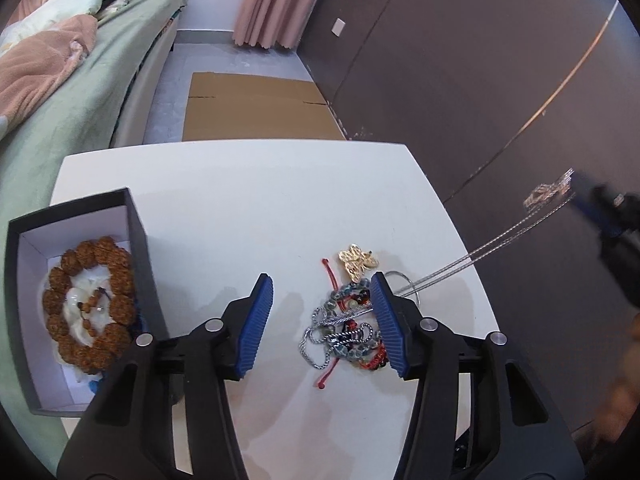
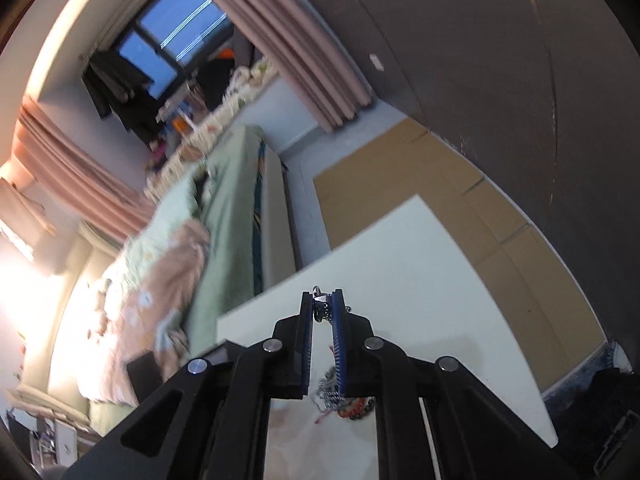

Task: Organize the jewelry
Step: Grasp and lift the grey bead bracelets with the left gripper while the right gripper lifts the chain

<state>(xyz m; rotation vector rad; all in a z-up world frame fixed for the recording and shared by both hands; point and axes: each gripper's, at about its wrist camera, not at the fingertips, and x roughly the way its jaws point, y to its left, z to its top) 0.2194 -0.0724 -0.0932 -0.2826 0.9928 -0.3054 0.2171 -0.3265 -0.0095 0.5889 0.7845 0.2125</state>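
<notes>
A tangle of jewelry [image 1: 346,330] lies on the white table [image 1: 248,208]: beaded bracelets, red cords and a silver rope chain, with a gold butterfly piece [image 1: 357,261] just beyond it. My left gripper [image 1: 321,286] hovers open over the table, its right pad beside the tangle. A silver chain [image 1: 480,250] runs taut from the tangle up to my right gripper [image 1: 578,192], which is shut on its silver pendant [image 1: 542,197]. The right wrist view shows that gripper [image 2: 325,300] pinching the pendant, with the tangle [image 2: 344,400] below. A brown bead bracelet [image 1: 90,304] lies in the black box [image 1: 138,236].
The black box stands at the table's left edge, close to my left finger. A bed with green sheets [image 1: 80,112] runs along the left. Flat cardboard [image 1: 256,108] lies on the floor beyond the table. A dark panelled wall [image 1: 480,60] stands on the right.
</notes>
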